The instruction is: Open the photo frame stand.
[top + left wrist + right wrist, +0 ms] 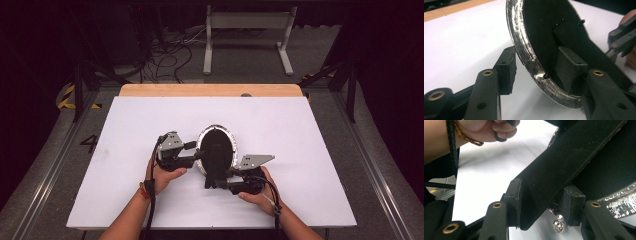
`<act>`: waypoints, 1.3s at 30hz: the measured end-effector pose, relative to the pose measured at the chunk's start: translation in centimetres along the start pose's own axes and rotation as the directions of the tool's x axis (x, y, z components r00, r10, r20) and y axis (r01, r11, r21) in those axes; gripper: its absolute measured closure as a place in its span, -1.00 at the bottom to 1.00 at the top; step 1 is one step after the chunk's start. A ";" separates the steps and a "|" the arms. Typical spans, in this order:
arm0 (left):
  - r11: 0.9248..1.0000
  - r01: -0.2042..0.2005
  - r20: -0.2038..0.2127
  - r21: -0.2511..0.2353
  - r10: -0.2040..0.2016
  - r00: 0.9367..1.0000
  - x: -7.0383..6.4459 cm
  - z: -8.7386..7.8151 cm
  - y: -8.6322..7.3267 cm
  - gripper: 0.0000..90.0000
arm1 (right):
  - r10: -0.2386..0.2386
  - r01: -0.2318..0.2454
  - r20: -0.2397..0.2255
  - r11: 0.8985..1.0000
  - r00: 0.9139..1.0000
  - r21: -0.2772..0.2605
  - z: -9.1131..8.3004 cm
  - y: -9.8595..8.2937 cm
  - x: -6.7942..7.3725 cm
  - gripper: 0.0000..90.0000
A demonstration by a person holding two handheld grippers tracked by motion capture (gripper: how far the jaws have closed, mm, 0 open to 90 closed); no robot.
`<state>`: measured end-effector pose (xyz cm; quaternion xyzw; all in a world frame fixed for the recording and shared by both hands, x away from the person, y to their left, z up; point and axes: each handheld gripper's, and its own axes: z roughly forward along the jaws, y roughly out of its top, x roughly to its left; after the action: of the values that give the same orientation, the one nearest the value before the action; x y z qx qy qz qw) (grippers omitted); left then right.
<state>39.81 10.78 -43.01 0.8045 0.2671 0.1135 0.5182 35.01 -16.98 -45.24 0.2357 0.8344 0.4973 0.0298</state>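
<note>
In the high view, at centre, an oval frame (218, 150) with a silver rim and black back lies face down on the white table (125, 150); its front side is hidden from me. My left hand (165, 175) comes from the lower left and holds my left gripper (199, 155) at the frame's left edge. In the left gripper view the jaws stand apart on both sides of the shiny rim (524, 55): the right pad lies against the black back and the left pad is just beside the rim with a small gap, so this gripper is released, not clenched. The top of the frame is cut off there.

A black stand (216, 167) sticks out from the frame's back toward the lower centre. My right gripper (225, 184), in my right hand (260, 195), is clenched on this stand (564, 167); in the right gripper view both pads press its two faces. A small silver ornament (558, 225) hangs under it, too blurred to tell what it is.
</note>
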 end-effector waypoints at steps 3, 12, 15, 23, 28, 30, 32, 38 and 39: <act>1.000 -0.007 0.002 -0.024 0.007 1.000 -0.4 -0.4 0.0 0.20 | 0.000 0.000 -0.004 1.000 1.000 0.005 -0.1 -0.2 -0.1 0.26; 1.000 -0.008 0.002 -0.013 0.008 1.000 -0.6 -0.2 -0.2 0.19 | 0.046 -0.047 -0.031 0.999 0.998 -0.024 -0.2 -0.3 -0.4 0.17; 1.000 -0.004 0.004 -0.010 0.004 1.000 -0.5 -0.1 -0.3 0.19 | 0.068 -0.069 -0.038 0.997 0.997 -0.032 -0.1 -0.3 -0.6 0.16; 1.000 -0.014 0.024 -0.023 0.014 1.000 -0.6 0.0 -0.3 0.23 | 0.077 -0.080 -0.073 0.996 0.994 -0.040 -0.1 -0.5 -0.8 0.55; 0.999 -0.031 0.037 -0.027 0.032 0.999 -0.6 -0.2 -0.3 0.17 | 0.032 -0.034 -0.061 0.999 0.998 -0.023 -0.2 -0.1 -0.1 0.60; 0.999 -0.039 0.058 -0.023 0.040 0.998 -0.6 -0.2 -0.3 0.13 | 0.025 -0.026 -0.066 0.999 0.997 -0.023 -0.2 -0.1 -0.1 0.62; 0.999 -0.042 0.089 -0.003 0.042 0.995 -0.5 -0.2 -0.4 0.00 | 0.022 -0.024 -0.070 0.999 0.997 -0.023 -0.1 -0.1 0.0 0.64; 0.998 -0.028 0.173 0.060 0.017 0.985 0.0 0.4 -1.0 -0.11 | 0.004 -0.006 -0.087 1.000 0.996 -0.022 -0.1 -0.1 0.2 0.70; 0.998 -0.031 0.177 0.059 0.020 0.984 0.0 0.4 -1.0 -0.04 | 0.007 -0.009 -0.089 1.000 0.996 -0.022 -0.2 -0.2 0.2 0.70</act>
<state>39.66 10.76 -44.09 0.8302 0.2131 0.0404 0.5135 34.78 -17.10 -45.27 0.2163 0.8283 0.5168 -0.0064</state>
